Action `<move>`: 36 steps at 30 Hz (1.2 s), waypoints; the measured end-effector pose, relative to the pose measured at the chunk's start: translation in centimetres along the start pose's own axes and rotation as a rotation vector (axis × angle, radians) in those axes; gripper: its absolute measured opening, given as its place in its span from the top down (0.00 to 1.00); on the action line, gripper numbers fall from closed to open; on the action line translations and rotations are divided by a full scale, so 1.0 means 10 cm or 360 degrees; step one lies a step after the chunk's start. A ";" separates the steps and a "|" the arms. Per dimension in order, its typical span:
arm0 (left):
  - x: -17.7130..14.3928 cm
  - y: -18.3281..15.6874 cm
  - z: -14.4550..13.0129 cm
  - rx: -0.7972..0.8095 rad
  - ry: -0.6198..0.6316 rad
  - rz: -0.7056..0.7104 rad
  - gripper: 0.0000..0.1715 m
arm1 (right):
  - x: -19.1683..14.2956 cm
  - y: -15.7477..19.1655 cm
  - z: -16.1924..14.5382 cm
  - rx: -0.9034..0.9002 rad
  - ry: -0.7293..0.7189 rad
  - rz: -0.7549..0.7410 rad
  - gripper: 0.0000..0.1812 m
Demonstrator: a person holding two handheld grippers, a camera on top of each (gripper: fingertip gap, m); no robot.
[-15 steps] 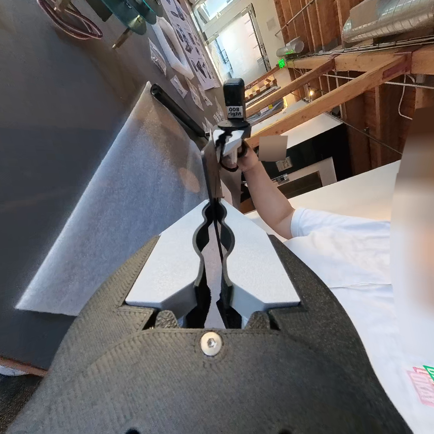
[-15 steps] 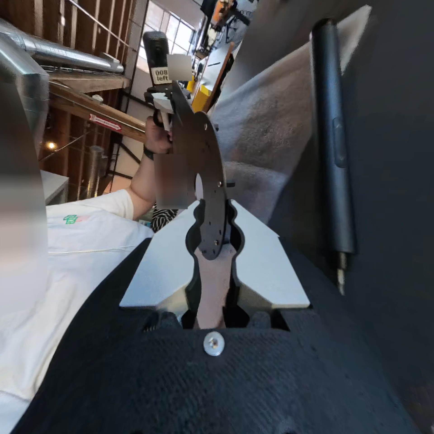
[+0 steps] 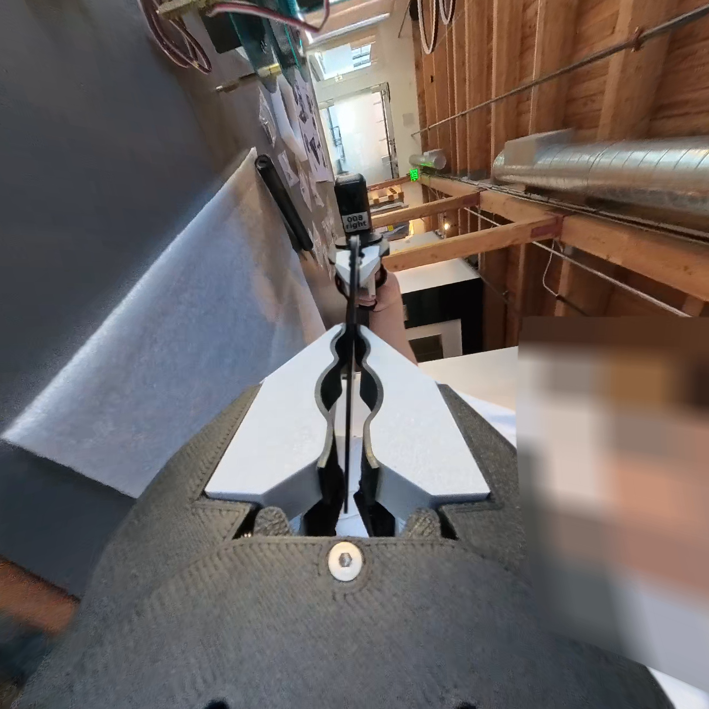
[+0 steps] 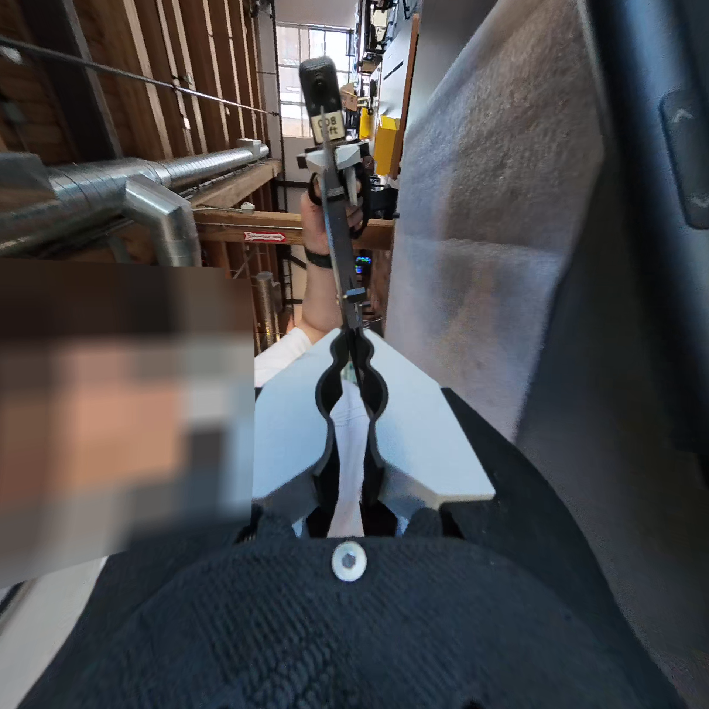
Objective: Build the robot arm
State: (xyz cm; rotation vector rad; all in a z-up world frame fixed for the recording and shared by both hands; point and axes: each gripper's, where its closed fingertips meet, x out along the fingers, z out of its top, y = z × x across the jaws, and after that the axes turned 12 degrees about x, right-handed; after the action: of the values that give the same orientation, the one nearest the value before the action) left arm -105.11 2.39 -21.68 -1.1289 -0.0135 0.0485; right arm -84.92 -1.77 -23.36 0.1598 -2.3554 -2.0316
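both grippers, left gripper [image 3: 350, 337] and right gripper [image 4: 351, 337], clamp one thin black plate [image 4: 339, 245] edge-on.

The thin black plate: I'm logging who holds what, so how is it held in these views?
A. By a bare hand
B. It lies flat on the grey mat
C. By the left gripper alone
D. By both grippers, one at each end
D: the thin black plate runs edge-on from between the left gripper's fingertips to the right gripper, both closed on it, clear of the grey mat.
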 end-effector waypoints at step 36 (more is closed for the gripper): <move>0.00 0.49 -0.10 -0.0053 0.0180 0.0033 0.99 | 0.02 -0.32 0.12 0.0123 -0.0193 -0.0144 0.99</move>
State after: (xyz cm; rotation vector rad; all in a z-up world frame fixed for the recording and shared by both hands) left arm -105.19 3.59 -26.48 -1.1635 0.0983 0.0027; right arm -85.02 -1.10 -26.73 0.1518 -2.5459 -2.0457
